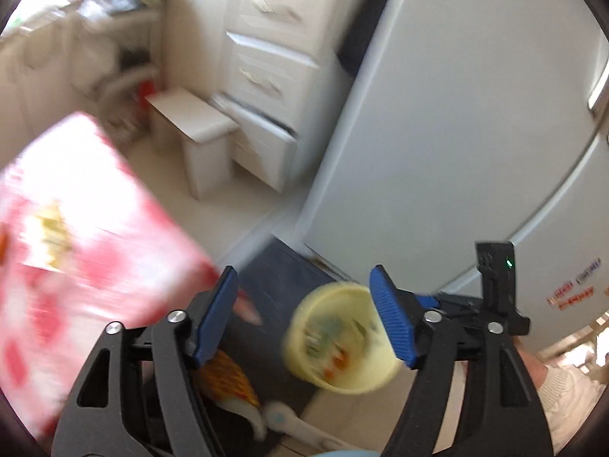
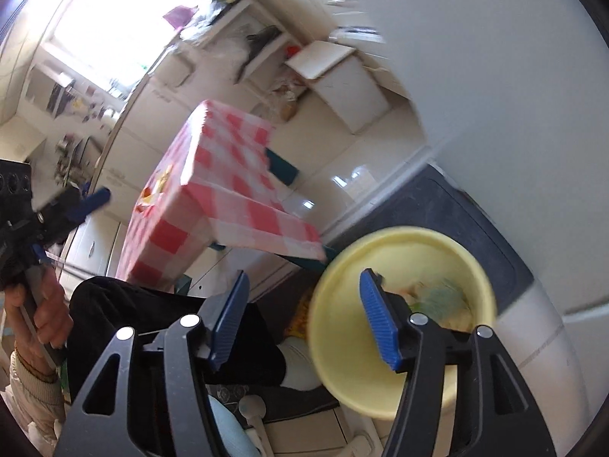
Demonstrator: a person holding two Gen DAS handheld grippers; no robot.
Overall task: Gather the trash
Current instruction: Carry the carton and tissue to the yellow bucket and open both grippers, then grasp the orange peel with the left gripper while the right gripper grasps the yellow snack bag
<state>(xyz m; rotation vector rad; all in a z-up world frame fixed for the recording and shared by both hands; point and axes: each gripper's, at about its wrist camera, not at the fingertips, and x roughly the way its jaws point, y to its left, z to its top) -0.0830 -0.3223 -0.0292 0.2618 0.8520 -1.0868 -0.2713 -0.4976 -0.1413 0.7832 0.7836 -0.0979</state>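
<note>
A pale yellow tub (image 1: pixel 338 373) with mixed scraps (image 1: pixel 327 339) inside lies low, below my left gripper (image 1: pixel 302 272), which is open with nothing between its blue pads. In the right wrist view the tub (image 2: pixel 342 342) fills the lower right, with scraps (image 2: pixel 437 301) at its bottom. My right gripper (image 2: pixel 303 274) is open. Its right finger (image 2: pixel 380 323) hangs over the tub's mouth, and the near rim shows between the jaws, unpressed. I cannot tell whether the tub rests on the floor. More scraps (image 2: pixel 160 182) lie on the red-checked table (image 2: pixel 236 194).
The checked table (image 1: pixel 76 228) is close on the left. A white lidded bin (image 1: pixel 201 141) stands by white drawers (image 1: pixel 266 76), and a white fridge (image 1: pixel 456 114) is on the right. A dark mat (image 2: pixel 437 209) lies under the tub. A person's dark trouser leg (image 2: pixel 171 323) and hand (image 2: pixel 42 304) are near.
</note>
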